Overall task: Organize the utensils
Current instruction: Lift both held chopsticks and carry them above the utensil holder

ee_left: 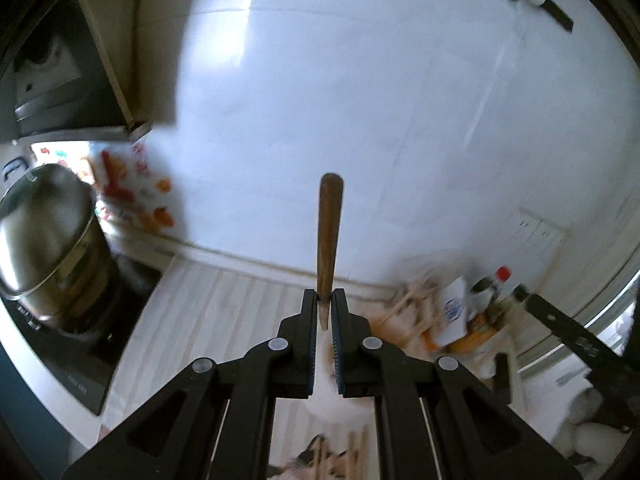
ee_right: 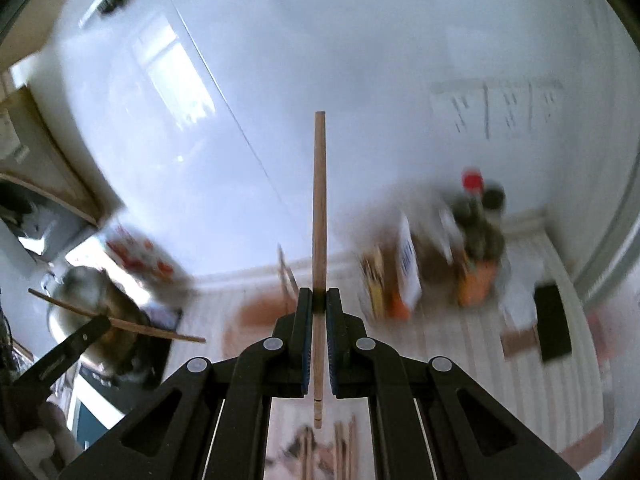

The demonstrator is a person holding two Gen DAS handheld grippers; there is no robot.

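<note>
White tiled wall (ee_left: 360, 100) behind 2 clamped grippers, left gripper (ee_left: 324, 300) gripping upright wooden handle (ee_left: 329, 232), right gripper (ee_right: 319, 300) upright chopstick (ee_right: 319, 200).

Left gripper (ee_left: 323, 300) clamped on a wooden stick (ee_left: 329, 236); right gripper (ee_right: 319, 300) likewise on a chopstick (ee_right: 319, 216) (both pitched downward, mid-frame).

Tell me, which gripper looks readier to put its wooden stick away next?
Neither is clearly ahead, though perhaps the left. The left gripper pinches its wooden stick near one end. The right gripper grips its chopstick farther along, leaving a tail behind. No holder is clearly visible.
</note>
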